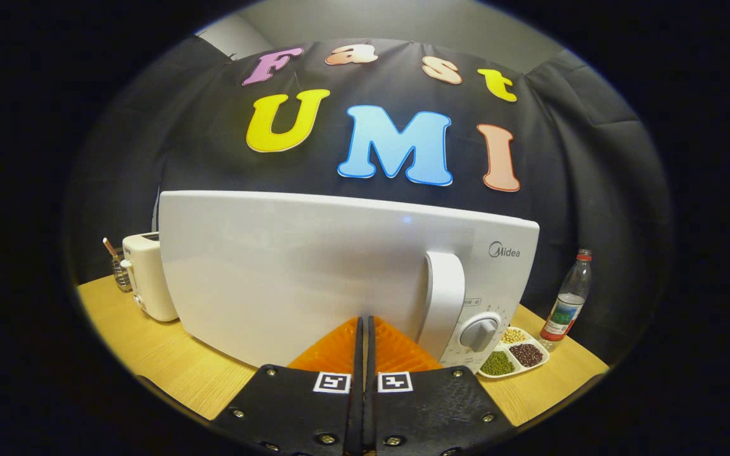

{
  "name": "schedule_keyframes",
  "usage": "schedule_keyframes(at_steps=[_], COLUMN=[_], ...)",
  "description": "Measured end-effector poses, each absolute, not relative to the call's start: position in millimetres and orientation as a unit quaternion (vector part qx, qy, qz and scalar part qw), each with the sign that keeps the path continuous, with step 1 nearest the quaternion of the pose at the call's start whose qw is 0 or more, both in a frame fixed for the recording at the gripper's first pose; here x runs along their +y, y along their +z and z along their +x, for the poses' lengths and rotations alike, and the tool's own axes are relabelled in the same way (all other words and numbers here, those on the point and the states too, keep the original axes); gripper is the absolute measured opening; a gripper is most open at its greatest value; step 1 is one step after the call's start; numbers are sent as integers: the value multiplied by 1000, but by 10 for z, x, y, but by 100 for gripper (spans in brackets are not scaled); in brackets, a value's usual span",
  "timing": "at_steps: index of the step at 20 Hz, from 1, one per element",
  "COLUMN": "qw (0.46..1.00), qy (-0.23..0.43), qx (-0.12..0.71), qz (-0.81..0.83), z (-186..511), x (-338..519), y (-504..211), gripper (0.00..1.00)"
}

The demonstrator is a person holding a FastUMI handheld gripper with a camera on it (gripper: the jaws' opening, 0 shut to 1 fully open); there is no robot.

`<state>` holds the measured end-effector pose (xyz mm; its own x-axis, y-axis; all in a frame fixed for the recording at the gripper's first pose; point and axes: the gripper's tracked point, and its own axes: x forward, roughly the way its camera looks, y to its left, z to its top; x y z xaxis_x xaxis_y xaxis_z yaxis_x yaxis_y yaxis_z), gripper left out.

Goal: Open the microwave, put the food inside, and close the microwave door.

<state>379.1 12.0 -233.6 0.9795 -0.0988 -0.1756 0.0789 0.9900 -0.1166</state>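
The claw (pixel 363 329) was clenched, its fingers together with nothing between them, tips at the closed white door of the microwave (pixel 339 272). The microwave stood on the table (pixel 168 367), just ahead.

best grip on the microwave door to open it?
Take the upright handle at the door's right edge, beside the dial. It stands proud of the flat door, so straddle the bar from the front with jaws set sideways. The gripper is shut, tips at the door left of the handle; it likely needs opening first.
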Motion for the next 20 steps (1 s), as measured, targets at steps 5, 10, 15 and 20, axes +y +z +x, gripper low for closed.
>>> schedule_keyframes(at_steps=[5,10,15,20], qw=[993,993,997,998], qy=[-52,-22,3,25], qx=[104,105,82,64], qz=[-36,-53,-6,13], z=[3878,3714,3237,2632], x=[75,131,146,217], y=[-2388,-2269,-1760,-1229], gripper=[3,3,3,3])
